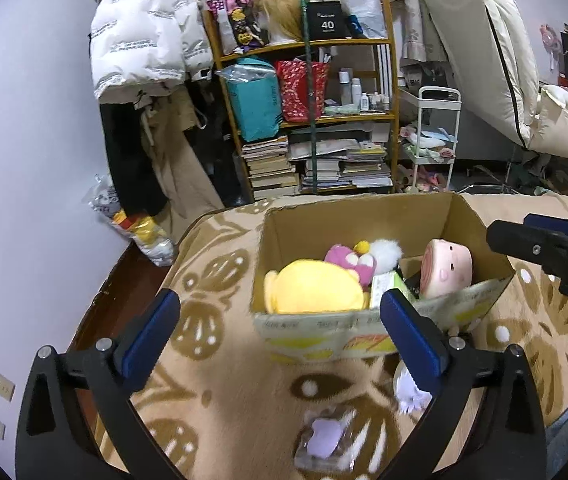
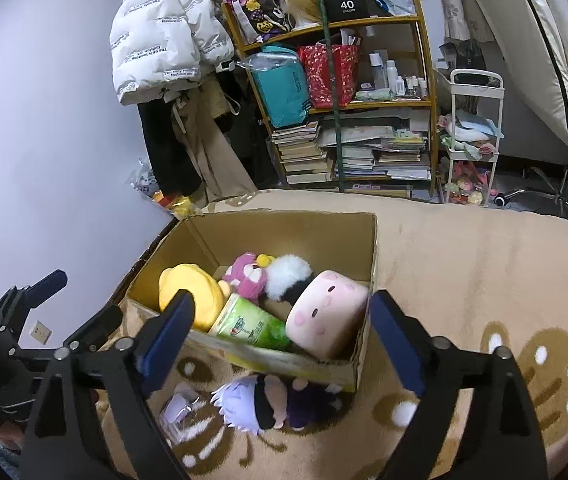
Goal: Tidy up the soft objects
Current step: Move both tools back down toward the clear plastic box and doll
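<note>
An open cardboard box (image 1: 315, 328) (image 2: 204, 236) sits on a beige patterned blanket (image 1: 224, 360) (image 2: 483, 280). Inside lie a yellow plush (image 1: 315, 286) (image 2: 192, 292), a pink plush (image 1: 349, 262) (image 2: 244, 276), a white-and-black fluffy toy (image 2: 289, 276), a pink pig-face cushion (image 1: 445, 272) (image 2: 323, 312) and a green tissue pack (image 2: 250, 322). A white-haired doll in dark clothes (image 2: 268, 404) lies on the blanket in front of the box. A clear packet with a purple item (image 1: 325, 440) (image 2: 178, 412) lies beside it. My left gripper (image 1: 280, 336) and right gripper (image 2: 280, 332) are both open and empty, above the box's near edge.
A wooden shelf (image 1: 307, 116) (image 2: 343, 100) with books, bags and bottles stands behind. A white puffer jacket (image 1: 140, 32) hangs at left. A white trolley (image 2: 471, 136) stands right of the shelf. The right gripper shows in the left wrist view (image 1: 543, 248). The bed edge drops at left.
</note>
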{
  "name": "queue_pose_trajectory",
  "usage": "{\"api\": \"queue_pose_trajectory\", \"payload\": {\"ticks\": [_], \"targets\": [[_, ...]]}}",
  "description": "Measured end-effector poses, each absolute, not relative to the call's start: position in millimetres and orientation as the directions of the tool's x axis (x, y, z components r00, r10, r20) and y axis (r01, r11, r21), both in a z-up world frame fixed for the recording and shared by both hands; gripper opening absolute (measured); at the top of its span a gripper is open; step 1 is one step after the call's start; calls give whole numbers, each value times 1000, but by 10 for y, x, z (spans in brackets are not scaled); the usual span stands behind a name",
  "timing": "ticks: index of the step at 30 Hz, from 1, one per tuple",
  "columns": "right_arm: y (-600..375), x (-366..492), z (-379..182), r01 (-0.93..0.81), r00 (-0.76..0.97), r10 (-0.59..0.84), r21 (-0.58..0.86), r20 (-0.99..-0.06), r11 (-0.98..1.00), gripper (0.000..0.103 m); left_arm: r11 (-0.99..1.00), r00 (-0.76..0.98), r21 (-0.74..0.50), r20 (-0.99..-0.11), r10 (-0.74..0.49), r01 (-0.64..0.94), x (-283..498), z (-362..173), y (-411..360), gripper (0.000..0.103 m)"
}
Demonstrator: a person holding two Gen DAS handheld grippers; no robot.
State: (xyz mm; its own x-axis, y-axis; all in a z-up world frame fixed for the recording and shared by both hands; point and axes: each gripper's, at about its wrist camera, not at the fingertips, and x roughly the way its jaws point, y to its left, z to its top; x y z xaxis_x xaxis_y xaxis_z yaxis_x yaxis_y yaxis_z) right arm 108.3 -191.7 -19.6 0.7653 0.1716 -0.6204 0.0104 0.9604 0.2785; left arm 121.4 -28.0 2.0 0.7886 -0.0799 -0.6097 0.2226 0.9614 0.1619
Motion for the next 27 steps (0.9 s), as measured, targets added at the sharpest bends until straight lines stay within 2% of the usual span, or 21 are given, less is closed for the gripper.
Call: {"api": "queue_pose_trajectory", "payload": {"ticks": [2,11,27], "targets": [[-1888,1019,-170,12,767,169,278,-619,961,100,965,787,160,-613,-69,208,1130,46,-221,99],[-1801,810,-112,17,760,159,263,-630,965,103,972,773,152,-633,-41,176,840,51,-33,99],[-1602,705,-228,6,735,154,235,-660,972,103,971,744,162,-668,-23,176,703,-55,44,99]]}}
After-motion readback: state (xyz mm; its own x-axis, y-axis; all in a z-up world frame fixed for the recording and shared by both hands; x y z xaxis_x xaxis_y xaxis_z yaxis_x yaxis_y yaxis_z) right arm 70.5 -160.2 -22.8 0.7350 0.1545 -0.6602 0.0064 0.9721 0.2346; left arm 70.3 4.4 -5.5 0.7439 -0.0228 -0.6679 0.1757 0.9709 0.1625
